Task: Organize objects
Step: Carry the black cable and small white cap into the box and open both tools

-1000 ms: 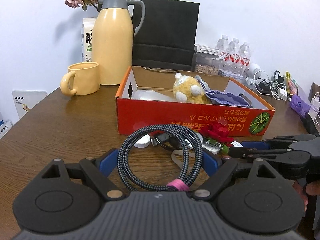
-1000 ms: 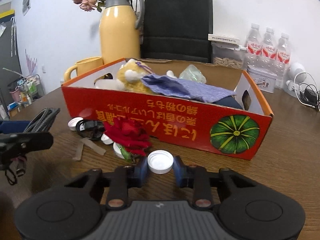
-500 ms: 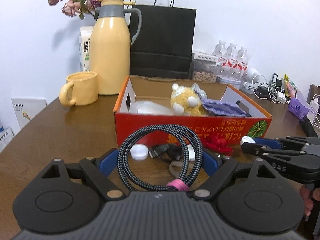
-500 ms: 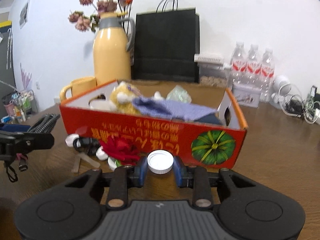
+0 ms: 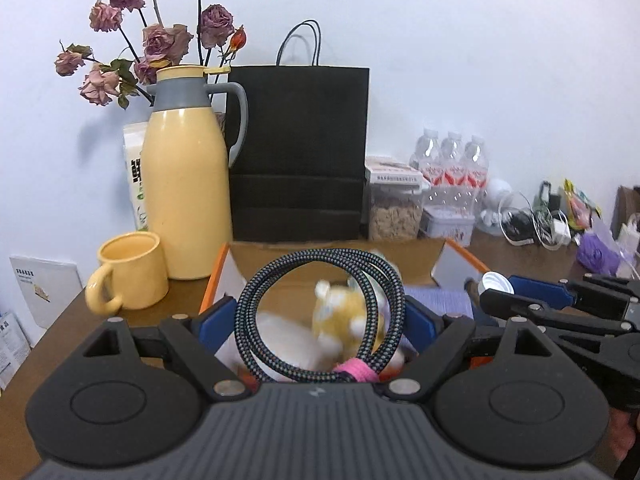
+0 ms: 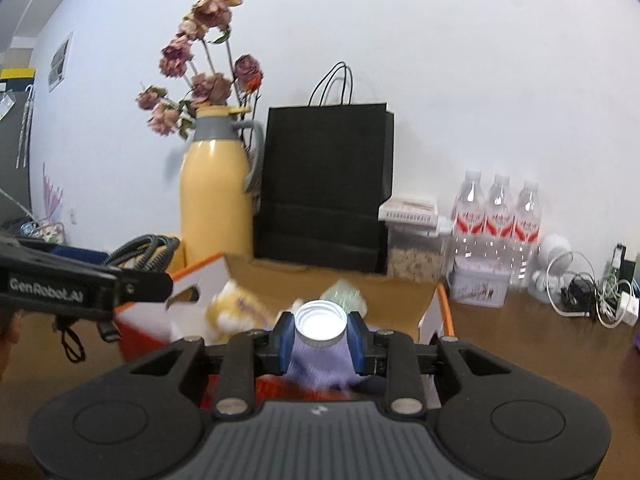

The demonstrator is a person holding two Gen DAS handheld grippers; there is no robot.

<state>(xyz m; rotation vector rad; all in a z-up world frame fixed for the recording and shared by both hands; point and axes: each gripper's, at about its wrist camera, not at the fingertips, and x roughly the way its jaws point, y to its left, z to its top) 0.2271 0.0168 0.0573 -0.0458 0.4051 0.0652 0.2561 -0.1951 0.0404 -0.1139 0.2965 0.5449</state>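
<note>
gripping a coiled braided black-and-grey cable [image 5: 320, 316] bound with a pink band, the left tool [image 5: 320, 320] has its blue pads pressed against the coil's 2 outer sides, the loop standing upright between them above the open orange cardboard box [image 5: 460, 258]. the right tool [image 6: 320, 334] is clenched on a round white plastic bottle cap [image 6: 320, 322], ribbed rim up and hollow side toward the camera, also held over the box; in the left view that cap shows at the tip of the other tool near the box's right wall. inside the box lie a fuzzy yellow-and-white plush toy [image 5: 344, 316], a lilac ribbed cloth [image 6: 320, 366] and a crumpled clear wrapper [image 6: 344, 294], all blurred. behind the box on the brown wooden counter [image 5: 60, 328] stand a tall glossy yellow thermos jug with a grey collar [image 5: 186, 192], a matching yellow ceramic mug [image 5: 130, 272], a matte black paper bag with cord handles [image 5: 298, 152], dried pink roses [image 5: 160, 40] and 3 clear plastic water bottles [image 6: 496, 212].
</note>
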